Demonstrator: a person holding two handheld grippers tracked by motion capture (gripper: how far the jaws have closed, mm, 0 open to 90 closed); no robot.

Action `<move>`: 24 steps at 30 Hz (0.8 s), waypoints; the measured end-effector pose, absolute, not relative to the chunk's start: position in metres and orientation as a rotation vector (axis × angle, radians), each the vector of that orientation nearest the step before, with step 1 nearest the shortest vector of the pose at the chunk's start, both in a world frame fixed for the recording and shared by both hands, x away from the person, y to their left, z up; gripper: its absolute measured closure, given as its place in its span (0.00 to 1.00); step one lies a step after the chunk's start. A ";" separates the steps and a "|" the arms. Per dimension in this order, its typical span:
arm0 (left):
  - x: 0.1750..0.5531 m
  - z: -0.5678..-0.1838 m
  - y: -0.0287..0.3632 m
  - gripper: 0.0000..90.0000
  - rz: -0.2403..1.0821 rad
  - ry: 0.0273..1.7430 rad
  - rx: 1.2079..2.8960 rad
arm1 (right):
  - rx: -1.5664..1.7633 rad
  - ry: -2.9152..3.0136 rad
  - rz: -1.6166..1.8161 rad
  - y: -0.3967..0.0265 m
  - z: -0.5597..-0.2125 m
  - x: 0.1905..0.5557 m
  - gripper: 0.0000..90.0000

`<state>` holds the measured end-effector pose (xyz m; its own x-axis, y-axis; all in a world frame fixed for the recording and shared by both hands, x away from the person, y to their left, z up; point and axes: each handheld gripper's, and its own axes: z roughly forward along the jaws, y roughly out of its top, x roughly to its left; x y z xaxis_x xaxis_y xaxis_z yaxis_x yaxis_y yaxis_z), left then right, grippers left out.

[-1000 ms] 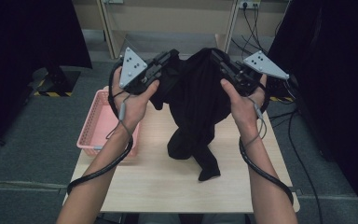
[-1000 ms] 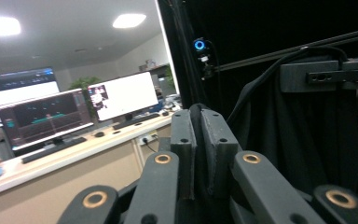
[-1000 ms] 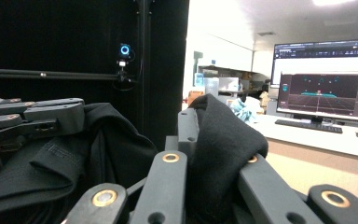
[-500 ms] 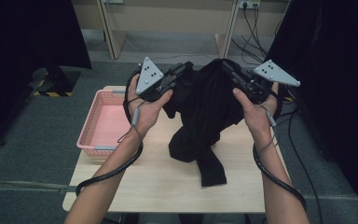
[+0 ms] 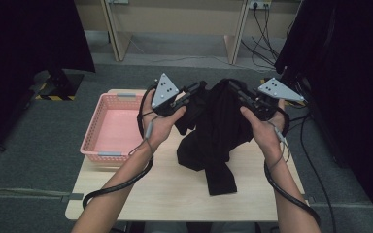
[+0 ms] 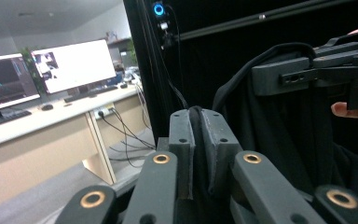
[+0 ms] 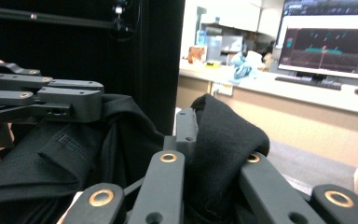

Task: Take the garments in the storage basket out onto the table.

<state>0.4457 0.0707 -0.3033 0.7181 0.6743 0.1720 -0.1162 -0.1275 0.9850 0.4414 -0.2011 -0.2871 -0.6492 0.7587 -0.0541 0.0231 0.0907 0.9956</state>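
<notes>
Each hand-held gripper, left [image 5: 199, 89] and right [image 5: 234, 89], clamps the black garment [image 5: 213, 131] hanging between them.

The high view looks forward and down on the table [image 5: 175, 194] from above; both gripper views look close along their jaws at the black garment [image 5: 218, 131].

A pink basket [image 5: 112, 127] sits on the wooden table [image 5: 175, 189], at its far left corner, partly overhanging the edge. Beyond the table, a light wooden bench [image 5: 175, 19] runs along the far side of the grey floor, with cables [image 5: 264, 29] hanging below a wall socket. Black curtains [image 5: 24, 39] hang to both sides of the table. In the left gripper view, two lit monitors [image 6: 72, 65] stand on a long desk [image 6: 51, 116].
</notes>
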 end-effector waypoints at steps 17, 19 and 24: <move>0.451 -0.346 0.054 0.92 0.677 0.495 1.648 | 0.823 1.881 1.572 -0.200 -0.331 0.445 0.94; 0.453 -0.353 0.052 0.92 0.668 0.504 1.659 | 0.831 1.892 1.563 -0.201 -0.337 0.446 0.94; 0.456 -0.369 0.050 0.92 0.650 0.525 1.684 | 0.855 1.917 1.549 -0.202 -0.352 0.447 0.94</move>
